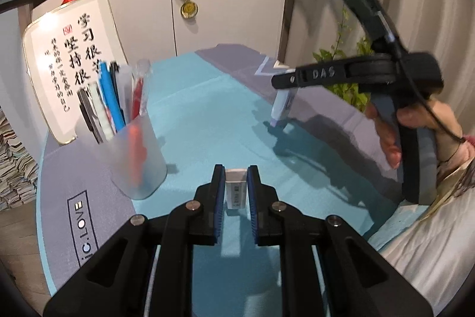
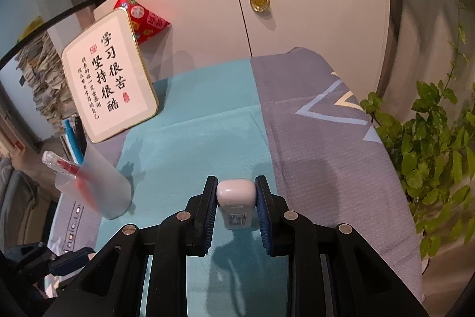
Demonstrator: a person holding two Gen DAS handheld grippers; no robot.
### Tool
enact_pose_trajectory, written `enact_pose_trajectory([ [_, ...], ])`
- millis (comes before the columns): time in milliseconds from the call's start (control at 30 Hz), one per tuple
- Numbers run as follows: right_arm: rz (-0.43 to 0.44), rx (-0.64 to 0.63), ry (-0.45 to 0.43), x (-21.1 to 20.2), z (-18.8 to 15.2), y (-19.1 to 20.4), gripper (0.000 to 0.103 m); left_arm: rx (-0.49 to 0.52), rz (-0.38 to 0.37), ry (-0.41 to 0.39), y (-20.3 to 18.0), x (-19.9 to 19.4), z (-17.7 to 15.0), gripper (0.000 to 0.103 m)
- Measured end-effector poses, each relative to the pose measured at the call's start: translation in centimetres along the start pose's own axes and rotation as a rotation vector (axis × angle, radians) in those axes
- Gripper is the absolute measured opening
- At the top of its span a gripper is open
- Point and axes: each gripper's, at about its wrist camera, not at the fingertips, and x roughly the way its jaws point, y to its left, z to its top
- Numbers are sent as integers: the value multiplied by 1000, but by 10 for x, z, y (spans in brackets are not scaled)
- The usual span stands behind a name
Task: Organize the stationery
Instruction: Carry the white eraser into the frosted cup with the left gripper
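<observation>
Stationery first, left wrist view: a small white rectangular eraser with a printed label [image 1: 236, 188] sits clamped between the blue pads of my left gripper [image 1: 236, 183], held above the teal-and-grey table mat [image 1: 207, 115]. Just left, a frosted translucent plastic pen cup [image 1: 139, 162] stands on the mat, holding blue, black and red pens [image 1: 112, 100]. Behind it leans a gold-framed white calligraphy plaque [image 1: 59, 73]. Across the mat, my right hand [image 1: 415, 124] carries the other black gripper, a white item pinched at its tip and lifted off the mat.

Right wrist view: my right gripper [image 2: 236, 198] is clenched on a white rounded plastic correction-tape case with a barcode sticker [image 2: 236, 202], above the teal strip. Pen cup at left, red pen slanting out. Leafy green plant [image 2: 430, 162] at the table's right edge.
</observation>
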Motion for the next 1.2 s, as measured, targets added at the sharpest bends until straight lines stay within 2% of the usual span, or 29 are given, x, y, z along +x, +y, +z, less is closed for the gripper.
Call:
enact_pose_trajectory([
  [233,16,-12,-3,-3,-3,4,27,-33,35,-59,11,-27,4,13],
  [500,44,-55,-29,-16,-5,18,27,-88,137,-154,32,-63,14,13],
  [733,99,-136,-63,-30,-9,43,27,-123,206,-231,53,-74,37,13],
  [833,102,-148,-70,-34,-10,47,27,-155,207,-227,67,-68,45,13],
  [1067,84,-134,-80,-39,-10,42,27,-260,183,-145,98,-45,42,13],
  [1200,85,-138,-77,-39,-10,43,27,-266,185,-113,99,-38,41,13],
])
